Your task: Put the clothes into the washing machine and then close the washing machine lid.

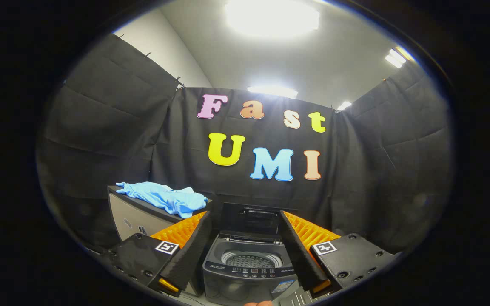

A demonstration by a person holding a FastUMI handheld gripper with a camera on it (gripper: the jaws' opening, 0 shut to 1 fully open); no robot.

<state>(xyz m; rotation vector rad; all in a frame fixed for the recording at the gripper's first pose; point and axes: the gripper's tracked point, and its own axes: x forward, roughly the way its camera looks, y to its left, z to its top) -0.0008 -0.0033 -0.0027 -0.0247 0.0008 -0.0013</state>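
Observation:
A small dark grey washing machine (245,267) stands on the floor just ahead, framed between my two fingers. Its lid (249,219) is raised upright at the back, and the perforated metal drum (249,260) shows inside. A light blue garment (164,196) lies crumpled on top of a grey cabinet (136,221) to the left of the machine, beyond my left finger. My gripper (245,225) is open, fingers spread wide with nothing between them, held in front of the machine and apart from it.
Black cloth walls close the booth behind and on both sides. The cabinet stands right beside the washer's left side. Bright ceiling lights shine overhead. A fingertip of the person's hand (257,303) shows just under the machine's front.

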